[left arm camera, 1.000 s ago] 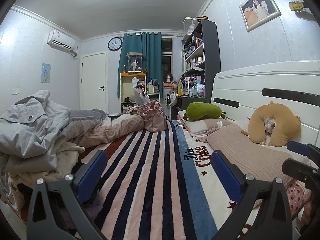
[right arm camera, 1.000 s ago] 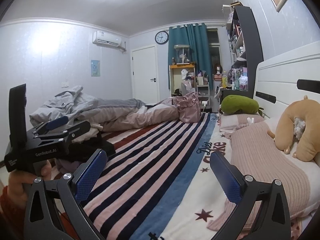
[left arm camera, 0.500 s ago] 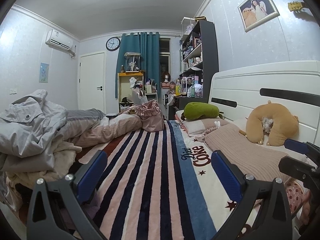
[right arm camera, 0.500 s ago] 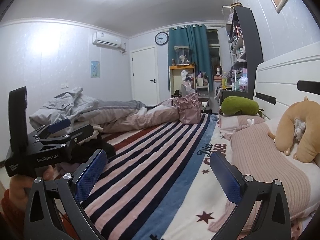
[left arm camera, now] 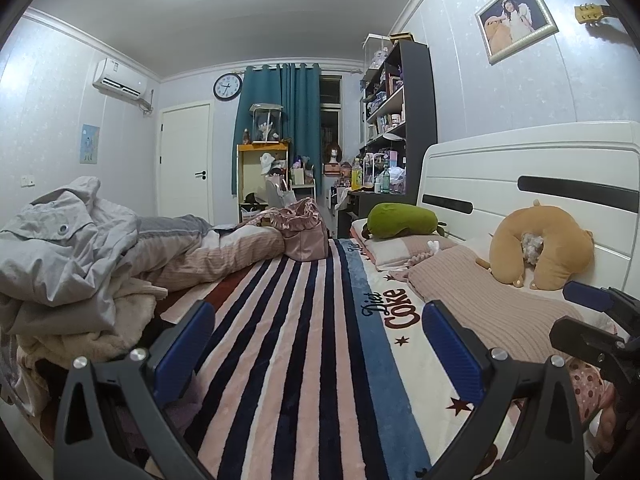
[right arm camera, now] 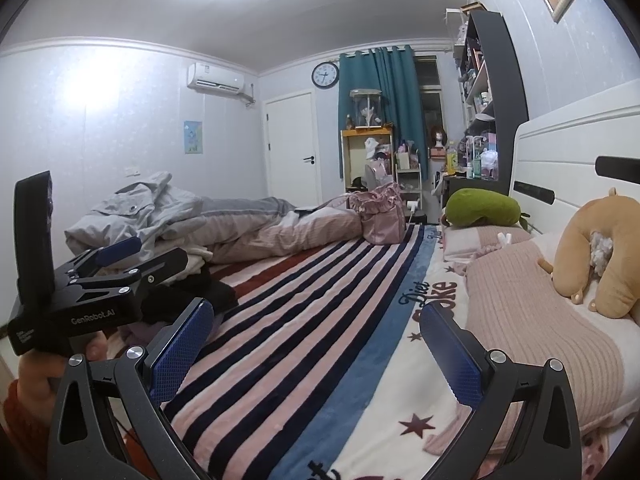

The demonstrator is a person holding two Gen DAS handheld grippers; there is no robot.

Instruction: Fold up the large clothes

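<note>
- Two claws in view, both held low over a bed; neither touches any cloth.
- Far left: heap of clothes (left arm camera: 68,264) at the bed's left edge. A grey jacket (left arm camera: 60,240) lies crumpled on top, cream garments under it, a dark garment (right arm camera: 192,292) at the heap's near side. None of it is spread out or folded.
- Hand (right arm camera: 36,376) with a red sleeve grips the handle of the left claw (right arm camera: 120,254), seen from the right wrist view just in front of the heap.
- Left claw (left arm camera: 316,344), own view: blue pads wide apart, released, nothing between them. It points along the bed.
- Centre: striped blanket (left arm camera: 296,340) in pink, navy and white covers the bed, with a blue band and "Diet Coke" lettering on its right.
- Behind it: a rolled pink quilt (left arm camera: 224,256), touching a pink bag (left arm camera: 306,236) at the far end.
- Right claw (right arm camera: 316,344), own view: pads spread, released, empty, over the blanket.
- Right: ribbed pink pillow (left arm camera: 480,304) along the white headboard (left arm camera: 520,172); a green plush (left arm camera: 400,221) on a farther pillow; a tan plush (left arm camera: 544,248) against the headboard.
- Right claw (left arm camera: 596,320) shows at the left view's right edge, beside the ribbed pillow.
</note>
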